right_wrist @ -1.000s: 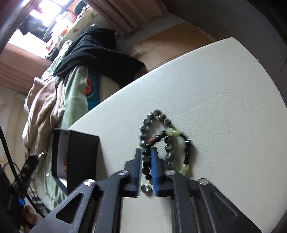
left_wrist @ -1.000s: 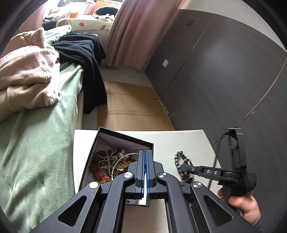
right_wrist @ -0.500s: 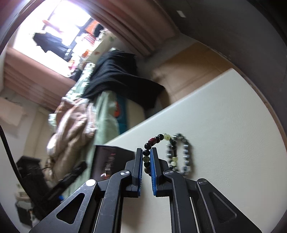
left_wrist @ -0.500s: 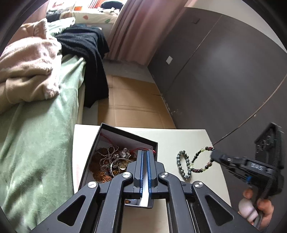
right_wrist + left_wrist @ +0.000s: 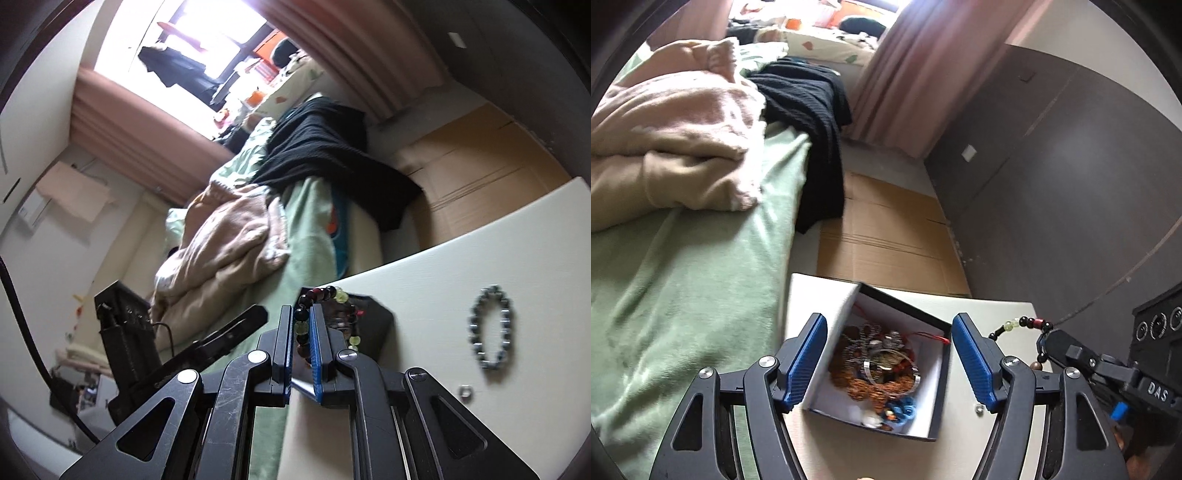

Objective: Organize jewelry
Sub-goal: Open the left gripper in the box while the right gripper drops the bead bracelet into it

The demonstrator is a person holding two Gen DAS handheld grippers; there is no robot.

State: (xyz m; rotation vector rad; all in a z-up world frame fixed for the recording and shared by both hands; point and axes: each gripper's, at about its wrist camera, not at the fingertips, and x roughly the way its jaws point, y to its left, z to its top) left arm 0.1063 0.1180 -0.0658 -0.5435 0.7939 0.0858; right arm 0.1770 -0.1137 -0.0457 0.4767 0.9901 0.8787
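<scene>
A black box (image 5: 905, 308) with a white lining stands on the cream table (image 5: 498, 258), filled with several pieces of jewelry. A silver bangle (image 5: 890, 369) lies on top of the pile. My left gripper (image 5: 888, 325) hangs over the box; its jaws are opening and nothing is pressed between the pads. My right gripper (image 5: 303, 325) is shut on a bracelet of dark, red and pale green beads (image 5: 325, 293), lifted off the table just right of the box (image 5: 373, 321). That bracelet (image 5: 1023, 325) also shows in the left wrist view. A grey bead bracelet (image 5: 493, 328) lies flat on the table.
A small silver nut (image 5: 465, 392) rests on the table near the grey bracelet. A bed with a green blanket (image 5: 683, 295), pink bedding and a black garment borders the table's left side. Cardboard (image 5: 886, 236) covers the floor beyond, beside a dark wardrobe (image 5: 1052, 203).
My left jaws went from shut to wide apart, and the silver bangle they held now lies in the box. My right gripper rose with the mixed bead bracelet and moved toward the box.
</scene>
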